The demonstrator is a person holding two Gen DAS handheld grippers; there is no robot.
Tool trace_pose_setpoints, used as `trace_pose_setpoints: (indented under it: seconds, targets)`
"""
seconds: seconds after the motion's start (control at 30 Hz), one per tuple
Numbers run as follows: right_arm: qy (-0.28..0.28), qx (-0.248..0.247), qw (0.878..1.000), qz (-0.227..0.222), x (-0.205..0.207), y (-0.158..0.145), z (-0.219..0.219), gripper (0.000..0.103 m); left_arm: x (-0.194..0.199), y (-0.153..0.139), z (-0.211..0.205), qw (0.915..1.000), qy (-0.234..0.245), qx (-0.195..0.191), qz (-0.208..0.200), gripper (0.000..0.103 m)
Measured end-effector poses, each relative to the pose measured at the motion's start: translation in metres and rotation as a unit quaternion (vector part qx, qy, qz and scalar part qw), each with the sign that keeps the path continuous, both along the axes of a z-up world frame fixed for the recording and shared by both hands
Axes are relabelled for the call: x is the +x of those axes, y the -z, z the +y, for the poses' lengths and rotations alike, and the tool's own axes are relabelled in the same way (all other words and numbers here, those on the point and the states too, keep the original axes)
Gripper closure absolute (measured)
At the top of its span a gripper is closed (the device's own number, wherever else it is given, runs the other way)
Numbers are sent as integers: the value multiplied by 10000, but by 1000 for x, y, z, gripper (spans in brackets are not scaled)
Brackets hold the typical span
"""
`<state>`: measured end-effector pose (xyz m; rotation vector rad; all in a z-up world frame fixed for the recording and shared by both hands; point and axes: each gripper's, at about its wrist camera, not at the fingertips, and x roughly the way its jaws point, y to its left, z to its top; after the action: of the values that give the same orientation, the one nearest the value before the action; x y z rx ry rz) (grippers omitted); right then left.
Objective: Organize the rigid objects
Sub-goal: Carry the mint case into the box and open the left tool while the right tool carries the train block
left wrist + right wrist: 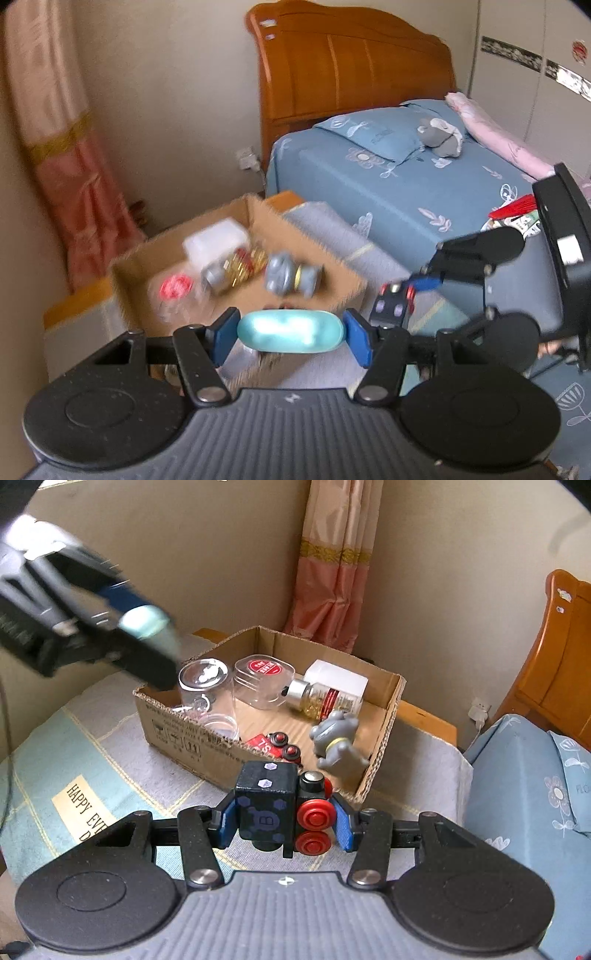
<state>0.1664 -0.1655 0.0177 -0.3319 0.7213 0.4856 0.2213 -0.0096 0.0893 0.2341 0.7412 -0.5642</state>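
My left gripper (290, 332) is shut on a pale teal oval case (290, 331), held above the near edge of an open cardboard box (347, 291). It also shows in the right wrist view (146, 622), over the box's left corner. My right gripper (284, 821) is shut on a black toy train with red wheels (282, 806), just in front of the box (388, 716). The box holds clear jars (207, 686), a red-lidded clear container (264, 681), a pill bottle (317, 698), a white box (338, 681), a grey figurine (338, 740) and a red toy (275, 744).
The box stands on a low surface covered by a grey and teal cloth (92, 768). A bed with blue sheets (406, 177) and a wooden headboard (351, 62) is to the right. A pink curtain (332, 572) hangs in the corner behind the box.
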Motion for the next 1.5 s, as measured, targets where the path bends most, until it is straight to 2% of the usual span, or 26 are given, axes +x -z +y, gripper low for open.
trace_pose_setpoints:
  seconds: [0.17,0.3,0.57,0.67,0.77,0.83,0.9,1.0,1.23,1.4,1.5]
  targets:
    - [-42,108,9999,18,13,-15,-6,47,43,11,-22,9995,-42,313,26,43]
    - [-5,72,10000,-65,22,-19,-12,47,71,31,-27,9984,-203,452,276,43]
    - [87,-10,10000,-19,33,-13,-16,47,90,61,-32,9961,-263,529,660,42]
    - [111,-24,9999,-21,35,-12,-16,47,90,65,-35,9959,-235,529,700,42]
    - [132,-51,9999,-44,38,-13,-15,47,89,62,-35,9969,-282,493,552,31]
    - [138,-78,9999,-68,38,-15,-14,47,86,56,-31,9979,-310,408,389,20]
    - [154,-77,9998,-85,40,-18,-14,47,82,48,-25,9984,-360,344,270,19]
    - [152,-87,9998,-121,44,-22,-11,47,75,37,-14,9983,-451,366,78,10]
    - [77,-104,9998,-139,65,-32,6,47,49,16,21,9963,-755,361,-184,5]
    - [-70,-177,9997,-118,86,-37,28,47,23,15,47,9932,-967,530,-385,5]
    - [-164,-216,9996,-75,99,-37,44,47,10,20,61,9922,-1083,470,-401,4]
